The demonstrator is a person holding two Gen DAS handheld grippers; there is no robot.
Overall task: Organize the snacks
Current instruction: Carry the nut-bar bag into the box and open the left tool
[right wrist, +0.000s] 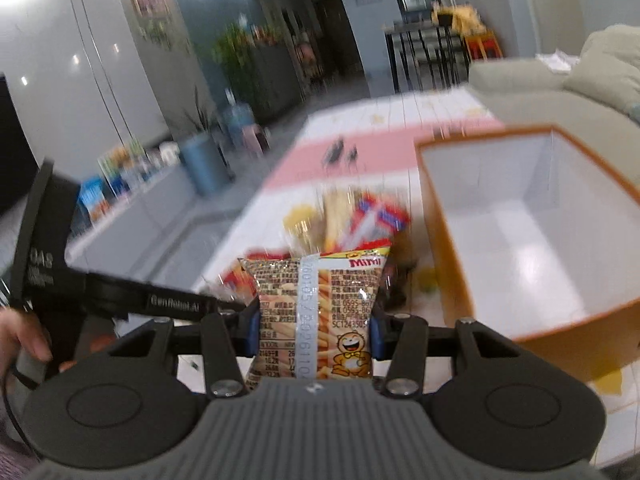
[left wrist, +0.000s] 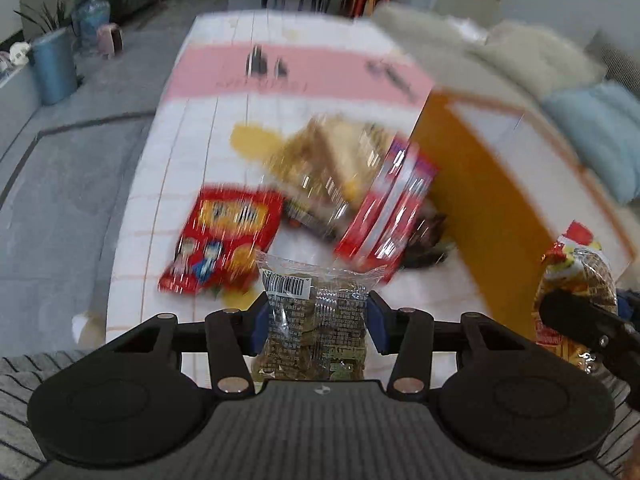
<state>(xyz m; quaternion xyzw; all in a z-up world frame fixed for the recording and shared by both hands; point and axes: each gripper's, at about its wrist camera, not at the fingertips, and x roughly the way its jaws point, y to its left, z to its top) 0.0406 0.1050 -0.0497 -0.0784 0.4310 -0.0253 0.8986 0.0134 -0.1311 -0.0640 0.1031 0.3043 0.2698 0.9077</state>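
A living room with a grey sofa surrounds a low table (left wrist: 224,128) under a white-and-pink cloth, where loose snacks (left wrist: 304,208) lie mid-frame. The left gripper (left wrist: 316,312) pinches a clear packet (left wrist: 316,320) at lower centre; the right gripper (right wrist: 314,324) pinches a Mimi snack bag (right wrist: 320,312). Both appear mid-carry. Next, each pack likely needs bringing over the open orange box (right wrist: 472,264), right of the pile, then releasing.

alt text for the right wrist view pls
The right gripper grips a Mimi snack bag above a table. An open, empty orange box stands to the right, more snacks blurred behind.
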